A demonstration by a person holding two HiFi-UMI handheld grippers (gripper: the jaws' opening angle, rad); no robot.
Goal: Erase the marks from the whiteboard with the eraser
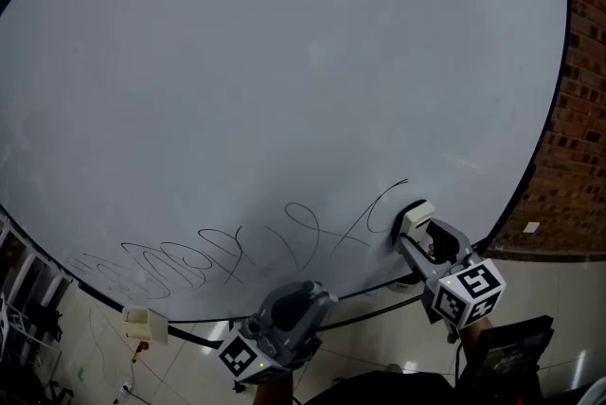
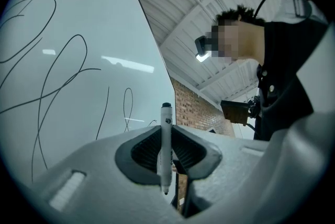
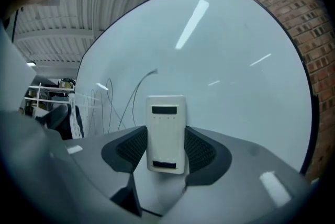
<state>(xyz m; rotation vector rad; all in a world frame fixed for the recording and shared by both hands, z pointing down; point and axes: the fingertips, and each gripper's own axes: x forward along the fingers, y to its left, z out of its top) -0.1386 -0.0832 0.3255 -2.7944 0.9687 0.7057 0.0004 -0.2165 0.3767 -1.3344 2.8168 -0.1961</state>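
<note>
A large whiteboard [image 1: 284, 62] fills the head view, with looping black marks [image 1: 237, 252] along its lower part. My right gripper [image 1: 414, 225] is shut on a white eraser [image 1: 415, 216], which sits against the board at the right end of the marks. In the right gripper view the eraser [image 3: 166, 133] stands upright between the jaws, the marks [image 3: 118, 100] to its left. My left gripper [image 1: 308, 291] hangs below the board's lower edge, shut on a white marker [image 2: 166, 147] that is held upright, its cap up. The marks [image 2: 47, 76] show at the left in the left gripper view.
A small white box [image 1: 145, 325] is fixed at the board's lower left edge. A brick wall [image 1: 582, 138] stands to the right of the board. Shelving and cables [image 1: 28, 299] are at the lower left. A person in dark clothes [image 2: 288, 60] appears in the left gripper view.
</note>
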